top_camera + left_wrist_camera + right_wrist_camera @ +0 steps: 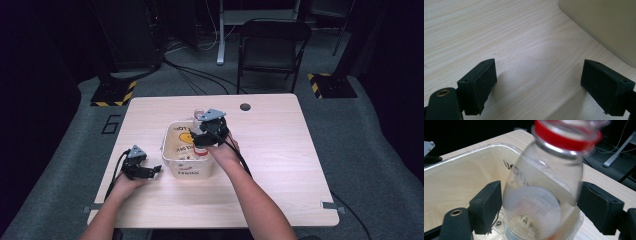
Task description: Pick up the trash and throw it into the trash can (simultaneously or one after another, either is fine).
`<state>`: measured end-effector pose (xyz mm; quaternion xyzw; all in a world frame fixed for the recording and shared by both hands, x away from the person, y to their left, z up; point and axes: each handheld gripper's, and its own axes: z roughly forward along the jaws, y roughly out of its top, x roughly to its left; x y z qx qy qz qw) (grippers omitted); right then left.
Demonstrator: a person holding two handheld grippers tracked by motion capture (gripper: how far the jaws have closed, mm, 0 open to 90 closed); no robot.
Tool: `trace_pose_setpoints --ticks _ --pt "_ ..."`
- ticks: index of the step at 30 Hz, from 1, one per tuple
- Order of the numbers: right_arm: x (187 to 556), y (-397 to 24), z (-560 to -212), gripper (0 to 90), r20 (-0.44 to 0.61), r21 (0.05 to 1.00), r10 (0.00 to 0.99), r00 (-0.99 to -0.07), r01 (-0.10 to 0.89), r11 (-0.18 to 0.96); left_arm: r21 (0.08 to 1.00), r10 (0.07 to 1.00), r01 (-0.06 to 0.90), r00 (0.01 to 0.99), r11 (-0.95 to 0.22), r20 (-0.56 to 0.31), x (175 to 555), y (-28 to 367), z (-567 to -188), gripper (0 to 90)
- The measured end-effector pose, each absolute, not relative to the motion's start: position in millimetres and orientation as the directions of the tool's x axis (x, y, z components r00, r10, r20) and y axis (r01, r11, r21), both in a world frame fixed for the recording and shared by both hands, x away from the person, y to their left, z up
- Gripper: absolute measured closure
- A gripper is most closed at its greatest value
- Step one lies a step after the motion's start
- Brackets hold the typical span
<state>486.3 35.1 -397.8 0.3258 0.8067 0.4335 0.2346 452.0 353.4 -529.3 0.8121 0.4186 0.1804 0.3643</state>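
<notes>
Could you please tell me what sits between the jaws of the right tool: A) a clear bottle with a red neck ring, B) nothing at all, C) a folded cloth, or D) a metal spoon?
A: in the right gripper view the clear bottle with its red neck ring sits between the right tool's two black jaws, over the cream tub.

- The floor (380,150) is covered in grey carpet, well lit near the table and fading to darkness at the sides.
- A light wooden table (280,165) stands in the middle, with a round cable hole (245,106) near its far edge.
- Beyond it sits a black folding chair (270,47), facing the table.
- Two black stand bases edged with yellow-and-black hazard tape rest on the carpet, one far left (114,93), one far right (332,85).
- Black cables (200,77) run across the floor behind the table.
- A white desk leg (220,35) rises at the back.
- The surroundings are dark.
</notes>
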Motion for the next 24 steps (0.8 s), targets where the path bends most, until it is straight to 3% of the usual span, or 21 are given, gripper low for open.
trace_pose_setpoints --ticks 24 --pt "473.6 11.0 -391.4 21.5 -0.08 0.862 0.726 -0.683 0.318 0.394 0.743 0.811 0.549 0.584 -0.384 -0.012 451.9 353.4 -529.3 12.9"
